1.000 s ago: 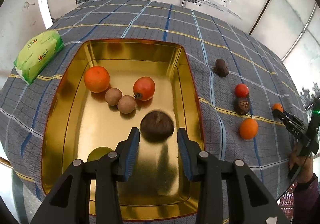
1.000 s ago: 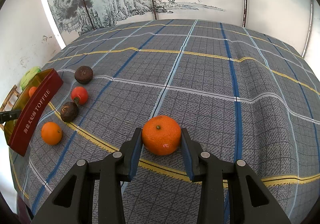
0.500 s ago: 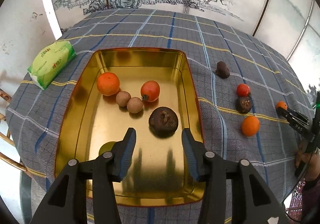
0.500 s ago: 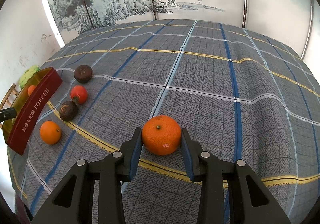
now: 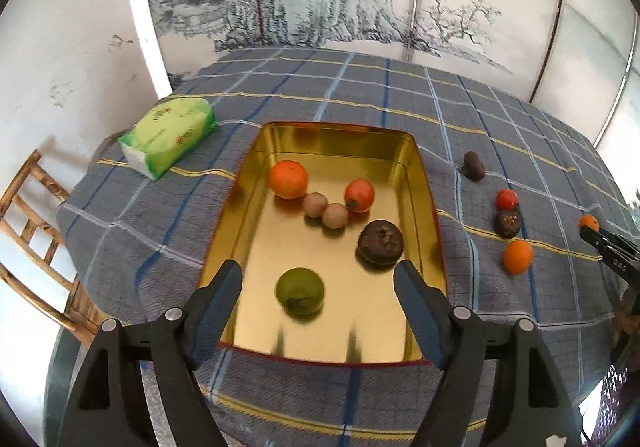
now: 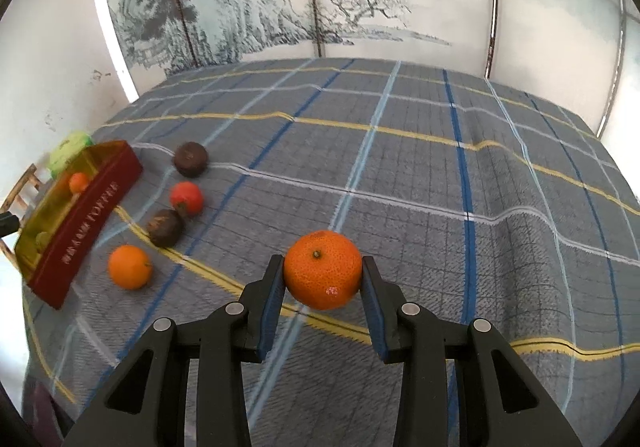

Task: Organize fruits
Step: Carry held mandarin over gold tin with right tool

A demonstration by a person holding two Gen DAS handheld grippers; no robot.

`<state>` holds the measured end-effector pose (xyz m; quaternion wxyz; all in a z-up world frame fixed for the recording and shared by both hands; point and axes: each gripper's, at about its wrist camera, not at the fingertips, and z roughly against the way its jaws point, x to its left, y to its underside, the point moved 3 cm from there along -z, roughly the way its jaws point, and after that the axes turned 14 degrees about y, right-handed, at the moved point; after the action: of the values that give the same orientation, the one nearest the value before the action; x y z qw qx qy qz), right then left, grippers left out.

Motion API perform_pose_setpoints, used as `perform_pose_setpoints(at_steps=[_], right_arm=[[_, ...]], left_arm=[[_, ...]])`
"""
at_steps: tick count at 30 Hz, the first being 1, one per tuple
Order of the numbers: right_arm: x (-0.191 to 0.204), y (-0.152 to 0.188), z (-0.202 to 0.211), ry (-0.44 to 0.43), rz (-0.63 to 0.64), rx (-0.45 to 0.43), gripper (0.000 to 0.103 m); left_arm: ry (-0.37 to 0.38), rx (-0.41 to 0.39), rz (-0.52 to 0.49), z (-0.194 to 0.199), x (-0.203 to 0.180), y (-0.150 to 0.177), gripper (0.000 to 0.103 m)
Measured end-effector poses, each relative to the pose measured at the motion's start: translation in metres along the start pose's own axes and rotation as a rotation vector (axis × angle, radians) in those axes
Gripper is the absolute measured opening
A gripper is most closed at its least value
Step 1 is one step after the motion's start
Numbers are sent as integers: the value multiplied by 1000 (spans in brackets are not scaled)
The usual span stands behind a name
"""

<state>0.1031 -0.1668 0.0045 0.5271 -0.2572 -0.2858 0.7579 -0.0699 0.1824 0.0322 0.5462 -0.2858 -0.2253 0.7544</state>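
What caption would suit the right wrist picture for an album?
Right tongs clamp an orange mandarin above the plaid tablecloth; four fruits wait beside the toffee tin.

My left wrist camera looks steeply down over the tin [image 5: 430,207], close. My right one faces across the cloth [image 6: 440,183]. Both views share the tin and loose fruit [image 6: 130,267] beside it.
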Motion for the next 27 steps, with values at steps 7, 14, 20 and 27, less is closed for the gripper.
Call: perform_pose_setpoints(at_steps=[7, 14, 20, 27], right_arm=[[29, -4, 40, -81, 27, -44, 38], [70, -14, 72, -143, 82, -90, 38], [107, -22, 89, -211, 126, -102, 38], [160, -24, 96, -294, 199, -93, 38]], left_arm=[[-23, -24, -28, 16, -1, 9, 77], [-36, -49, -60, 27, -3, 12, 79], [-42, -64, -49, 34, 5, 14, 80], [-80, -62, -41, 38, 22, 21, 80]])
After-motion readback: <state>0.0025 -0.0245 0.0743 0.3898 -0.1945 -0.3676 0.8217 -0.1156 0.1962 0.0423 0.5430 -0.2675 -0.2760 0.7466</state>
